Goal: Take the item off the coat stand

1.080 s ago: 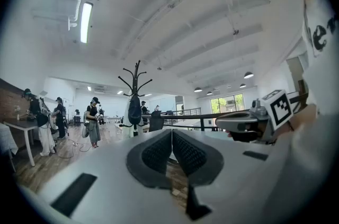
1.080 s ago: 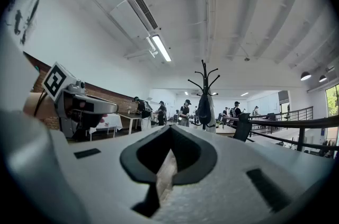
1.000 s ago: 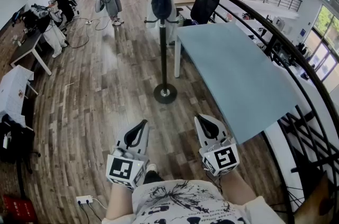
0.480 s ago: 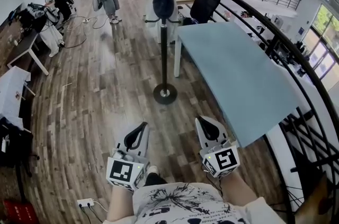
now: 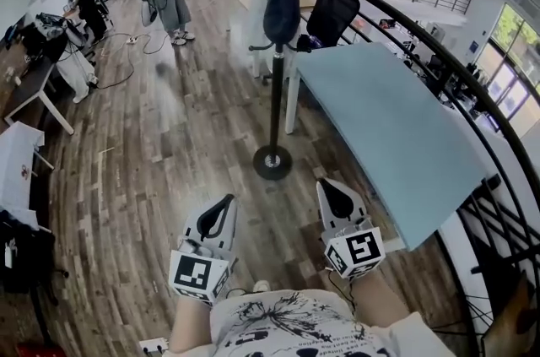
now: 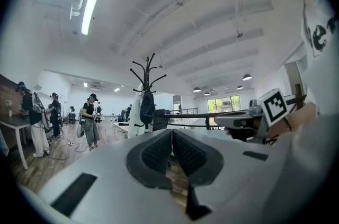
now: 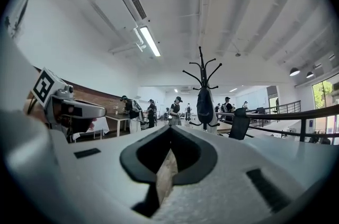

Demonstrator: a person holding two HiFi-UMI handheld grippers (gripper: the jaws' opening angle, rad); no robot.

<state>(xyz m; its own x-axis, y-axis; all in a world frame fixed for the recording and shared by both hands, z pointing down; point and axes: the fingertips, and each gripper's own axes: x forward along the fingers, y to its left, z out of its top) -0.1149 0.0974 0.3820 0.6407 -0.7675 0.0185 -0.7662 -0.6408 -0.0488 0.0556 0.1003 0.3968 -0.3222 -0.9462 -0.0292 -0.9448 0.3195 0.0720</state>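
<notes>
Jaws shut and empty on left gripper (image 5: 225,201) and right gripper (image 5: 326,186); coat stand (image 5: 277,94) has drawn nearer, dark bag (image 5: 281,12) not yet within reach.

A wood-plank floor (image 5: 169,153) runs under a pale blue table (image 5: 388,136) beside a curved black railing (image 5: 439,51), windows (image 5: 513,39) far right.

- Low at centre, right gripper (image 7: 170,130), jaws closed tip to tip; behind them, through the slit, a strip of wooden floor (image 7: 166,175).
- Beyond the tips and well apart, a black coat stand (image 7: 202,66), upright, with branching hooks at the top.
- On the stand, against the pole, a dark bag (image 7: 204,104).
- At far left, left gripper (image 7: 98,109) with its marker cube, pointing level toward the right.
- In the background, several standing people (image 7: 175,109), a table (image 7: 117,118), a dark chair (image 7: 241,125) and, at right, a railing (image 7: 296,113).
- Overhead, a lit strip light (image 7: 149,41).
</notes>
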